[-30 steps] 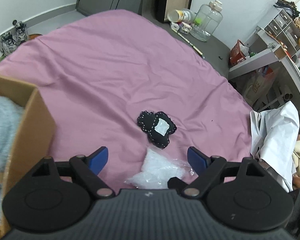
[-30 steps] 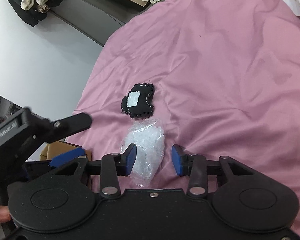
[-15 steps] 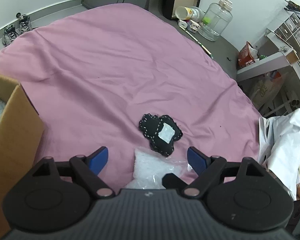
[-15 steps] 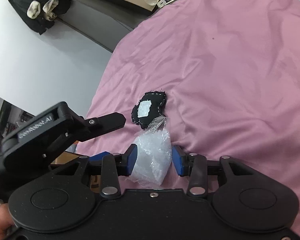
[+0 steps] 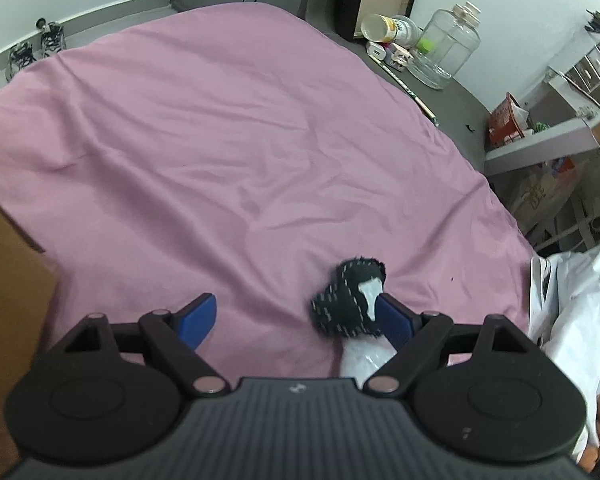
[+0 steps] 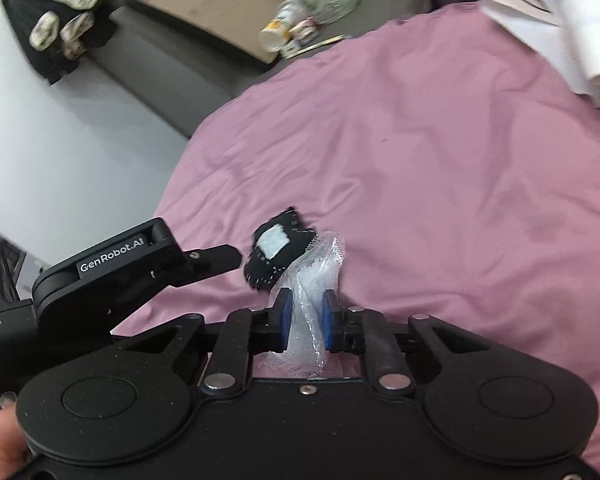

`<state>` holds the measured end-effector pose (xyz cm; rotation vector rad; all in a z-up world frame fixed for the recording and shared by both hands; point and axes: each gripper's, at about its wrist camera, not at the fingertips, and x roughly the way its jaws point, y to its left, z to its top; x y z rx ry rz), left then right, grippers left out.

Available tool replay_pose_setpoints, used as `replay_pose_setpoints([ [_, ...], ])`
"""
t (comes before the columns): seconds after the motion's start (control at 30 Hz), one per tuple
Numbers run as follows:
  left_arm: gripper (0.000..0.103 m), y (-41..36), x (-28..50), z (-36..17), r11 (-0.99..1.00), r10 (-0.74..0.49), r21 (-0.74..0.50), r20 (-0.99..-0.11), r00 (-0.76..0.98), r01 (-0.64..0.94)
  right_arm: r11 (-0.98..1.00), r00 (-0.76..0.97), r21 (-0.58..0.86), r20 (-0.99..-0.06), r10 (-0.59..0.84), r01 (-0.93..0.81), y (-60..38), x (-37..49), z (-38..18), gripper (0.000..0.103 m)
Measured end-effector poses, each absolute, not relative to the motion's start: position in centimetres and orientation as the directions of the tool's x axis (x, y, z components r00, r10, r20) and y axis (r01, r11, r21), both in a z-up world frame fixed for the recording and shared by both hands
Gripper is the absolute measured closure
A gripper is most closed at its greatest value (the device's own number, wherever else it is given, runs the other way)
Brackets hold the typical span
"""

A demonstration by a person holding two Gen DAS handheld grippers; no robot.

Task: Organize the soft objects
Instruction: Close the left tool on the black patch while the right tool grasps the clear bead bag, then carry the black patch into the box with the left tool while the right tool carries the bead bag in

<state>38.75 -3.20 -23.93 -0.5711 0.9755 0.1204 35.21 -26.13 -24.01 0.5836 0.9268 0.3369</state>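
At the far left, the edge of a cardboard box (image 5: pixel 8 280) is seen on the pink bed sheet (image 5: pixel 240 140). The left gripper (image 5: pixel 296 316) is held with its jaws spread wide and empty. The black stitched pouch (image 5: pixel 346 304) lies just inside its right finger, well off the centreline, so a shift rightward is judged necessary before closing. To the right, the right gripper (image 6: pixel 305 318) is clamped on the clear plastic bag (image 6: pixel 312 292), whose long axis runs forward between the jaws, its far end touching the pouch.
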Motion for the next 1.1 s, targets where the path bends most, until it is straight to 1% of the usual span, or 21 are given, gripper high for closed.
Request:
replay_pose_setpoints([
  [0.07,0.017,-3.6,39.2,-24.0,0.851,-0.159,-0.406,-0.804,0.573,-0.334,0.801,0.574,0.599,-0.656,0.490,0.001,-26.6,35.2,-23.8,0.088],
  [0.13,0.018,-4.0,39.6,-24.0,0.853,-0.172,-0.413,-0.800,0.575,-0.319,0.825,0.598,0.565,-0.665,0.447,0.011,-26.7,34.8,-23.2,0.087],
  [0.3,0.029,-5.2,41.1,-24.6,0.841,-0.225,-0.451,-0.794,0.564,-0.300,0.856,0.638,0.513,-0.678,0.365,0.056,-27.4,34.6,-22.4,0.087],
  [0.37,0.035,-5.7,41.4,-24.8,0.831,-0.254,-0.476,-0.786,0.564,-0.289,0.858,0.635,0.510,-0.682,0.362,0.059,-27.5,34.7,-22.4,0.087],
  [0.43,0.037,-6.4,41.7,-25.0,0.828,-0.288,-0.496,-0.776,0.562,-0.260,0.852,0.630,0.519,-0.684,0.368,0.066,-27.7,34.7,-22.6,0.086],
  [0.5,0.042,-7.0,41.7,-25.6,0.825,-0.320,-0.510,-0.778,0.541,-0.245,0.845,0.619,0.530,-0.687,0.381,0.068,-27.8,34.9,-22.7,0.081],
  [0.53,0.044,-7.2,41.5,-25.8,0.825,-0.320,-0.506,-0.785,0.531,-0.251,0.843,0.613,0.532,-0.691,0.383,0.072,-27.8,34.9,-22.8,0.081],
  [0.57,0.044,-7.3,41.2,-26.0,0.825,-0.318,-0.502,-0.792,0.521,-0.259,0.840,0.609,0.537,-0.692,0.388,0.075,-27.8,34.8,-22.8,0.080],
  [0.7,0.044,-7.6,40.6,-26.3,0.834,-0.329,-0.496,-0.799,0.503,-0.242,0.855,0.589,0.516,-0.707,0.393,0.050,-27.1,35.0,-23.0,0.062],
  [0.77,0.044,-7.8,40.6,-26.3,0.839,-0.331,-0.489,-0.806,0.491,-0.237,0.852,0.564,0.522,-0.714,0.414,0.036,-26.6,35.1,-23.7,0.061],
  [0.8,0.044,-7.8,40.6,-26.3,0.843,-0.331,-0.485,-0.810,0.483,-0.235,0.848,0.554,0.528,-0.718,0.422,0.039,-26.5,35.0,-24.1,0.063],
  [0.83,0.047,-7.9,40.5,-26.2,0.844,-0.329,-0.482,-0.811,0.484,-0.235,0.843,0.543,0.537,-0.720,0.432,0.041,-26.4,35.0,-24.6,0.065],
  [0.87,0.056,-7.8,40.4,-26.1,0.844,-0.322,-0.479,-0.811,0.489,-0.239,0.838,0.542,0.545,-0.716,0.440,0.040,-26.4,35.0,-24.8,0.070],
  [0.93,0.062,-7.7,39.9,-25.9,0.828,-0.341,-0.505,-0.797,0.498,-0.241,0.835,0.542,0.549,-0.713,0.445,0.036,-26.6,34.9,-24.7,0.073],
  [1.1,0.066,-7.7,38.8,-24.7,0.843,-0.335,-0.494,-0.794,0.508,-0.215,0.835,0.547,0.551,-0.704,0.454,0.016,-26.5,33.9,-24.1,0.076],
])
